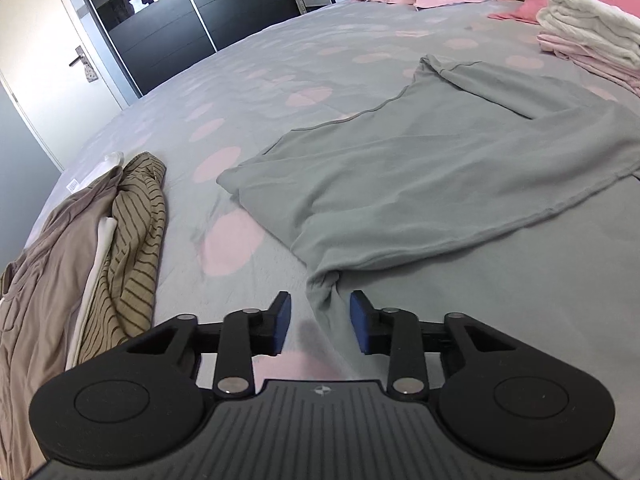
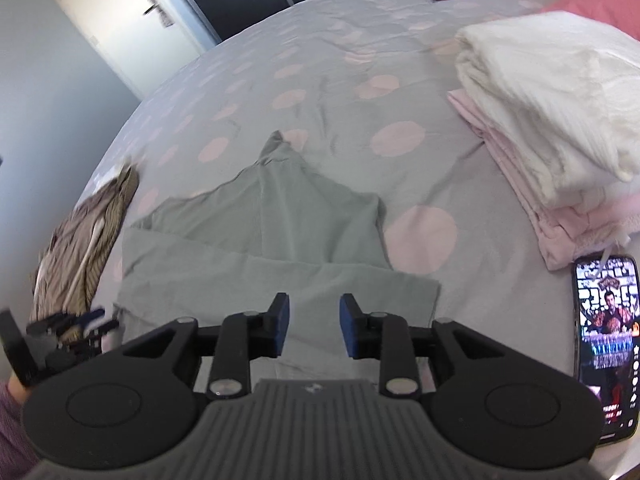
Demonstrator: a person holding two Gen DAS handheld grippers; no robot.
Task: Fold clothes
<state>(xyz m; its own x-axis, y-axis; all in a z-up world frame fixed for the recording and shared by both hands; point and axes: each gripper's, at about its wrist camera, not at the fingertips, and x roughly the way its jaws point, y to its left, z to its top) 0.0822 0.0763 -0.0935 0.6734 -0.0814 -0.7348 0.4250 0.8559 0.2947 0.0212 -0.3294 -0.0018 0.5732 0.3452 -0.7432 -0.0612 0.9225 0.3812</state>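
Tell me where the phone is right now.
The phone shows only in the right wrist view, at the right edge, lying on the bed just below the folded stack.

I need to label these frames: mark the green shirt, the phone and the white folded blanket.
green shirt [image 2: 280,240]: right wrist view, middle of the cloth.
phone [image 2: 606,340]: right wrist view, middle of its lit screen.
white folded blanket [image 2: 552,92]: right wrist view, top fold.
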